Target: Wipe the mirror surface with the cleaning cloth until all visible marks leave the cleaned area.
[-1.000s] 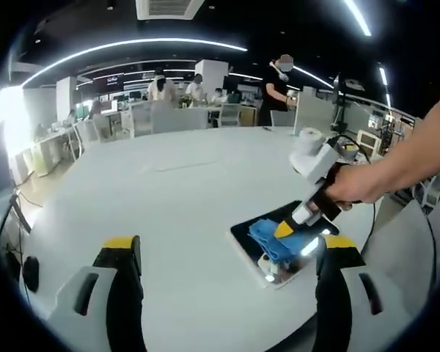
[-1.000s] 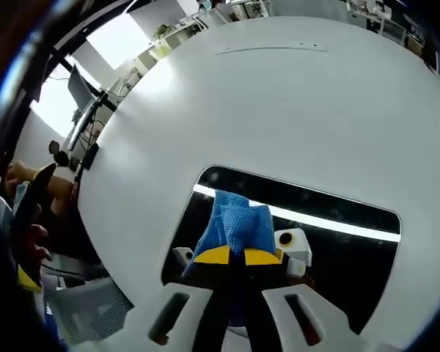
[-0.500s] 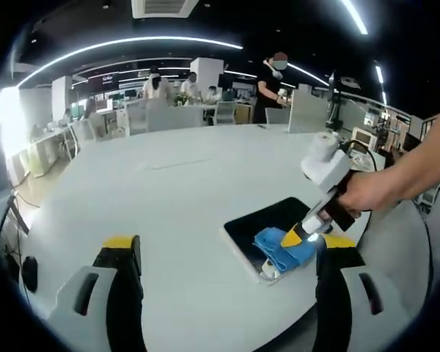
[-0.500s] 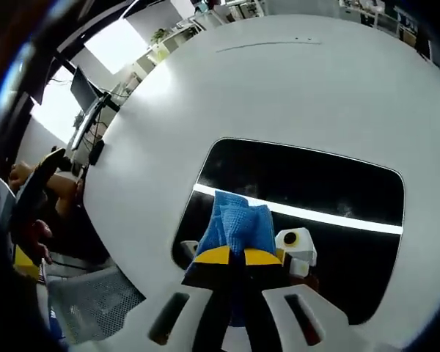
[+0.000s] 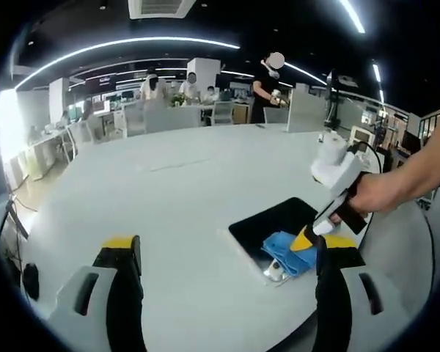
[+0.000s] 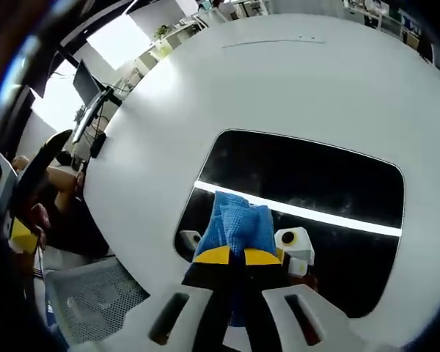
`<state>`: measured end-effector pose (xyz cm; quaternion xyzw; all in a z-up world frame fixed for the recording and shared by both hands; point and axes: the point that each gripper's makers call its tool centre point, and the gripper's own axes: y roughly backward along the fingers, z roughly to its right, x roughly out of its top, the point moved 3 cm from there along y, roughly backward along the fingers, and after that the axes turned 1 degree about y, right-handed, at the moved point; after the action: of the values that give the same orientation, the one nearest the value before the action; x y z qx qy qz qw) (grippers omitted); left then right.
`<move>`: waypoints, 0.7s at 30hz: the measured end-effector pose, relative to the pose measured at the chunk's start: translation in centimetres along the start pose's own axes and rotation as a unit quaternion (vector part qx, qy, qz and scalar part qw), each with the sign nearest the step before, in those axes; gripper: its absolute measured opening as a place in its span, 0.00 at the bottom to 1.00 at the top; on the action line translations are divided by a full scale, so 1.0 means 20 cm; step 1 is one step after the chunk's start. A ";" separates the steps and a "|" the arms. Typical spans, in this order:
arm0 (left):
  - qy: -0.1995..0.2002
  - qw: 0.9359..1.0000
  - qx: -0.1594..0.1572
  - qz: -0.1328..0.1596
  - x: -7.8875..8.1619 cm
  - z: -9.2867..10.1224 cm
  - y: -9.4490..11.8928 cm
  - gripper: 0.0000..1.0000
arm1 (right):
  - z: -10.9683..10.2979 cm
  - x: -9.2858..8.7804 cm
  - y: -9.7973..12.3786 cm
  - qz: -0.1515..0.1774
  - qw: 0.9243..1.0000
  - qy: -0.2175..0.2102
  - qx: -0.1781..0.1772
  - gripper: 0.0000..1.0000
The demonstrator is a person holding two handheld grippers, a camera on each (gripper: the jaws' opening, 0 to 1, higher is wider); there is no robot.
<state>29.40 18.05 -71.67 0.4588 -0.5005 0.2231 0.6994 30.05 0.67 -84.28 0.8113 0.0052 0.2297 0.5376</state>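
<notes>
**Now: blue cloth pressed on the mirror's near end**

Leftmost in the left gripper view, the left gripper [image 5: 227, 253] hangs over the white table [image 5: 169, 198] with its two yellow-tipped jaws spread wide and nothing between them. Further right lies the mirror [image 5: 282, 220], a dark rounded rectangle flat on the table near its edge. On the mirror's near end sits the cleaning cloth [image 5: 284, 248], blue and bunched. Right of that, the right gripper [image 5: 308, 238] comes down at a slant onto the cloth, held by a person's hand [image 5: 374, 194].

In the right gripper view, a mesh chair [image 6: 95, 304] stands at the far left beside the table [image 6: 293, 81]. The mirror [image 6: 308, 172] spreads across the middle, reflecting a bright ceiling strip. The cleaning cloth [image 6: 236, 224] rests on its lower left part, and the right gripper [image 6: 231, 257] has its jaws closed tight on the cloth's lower edge, pressing it to the glass. Faint specks show on the glass above the strip.
</notes>
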 end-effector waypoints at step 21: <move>0.012 1.000 0.008 0.003 -0.06 0.04 0.00 0.99 | -0.03 -0.08 0.03 -0.008 1.000 -0.016 0.022 0.00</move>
<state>28.43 17.49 -72.73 0.4599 -0.4919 0.2346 0.7010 28.30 0.67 -84.17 0.8263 0.0082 0.2119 0.5218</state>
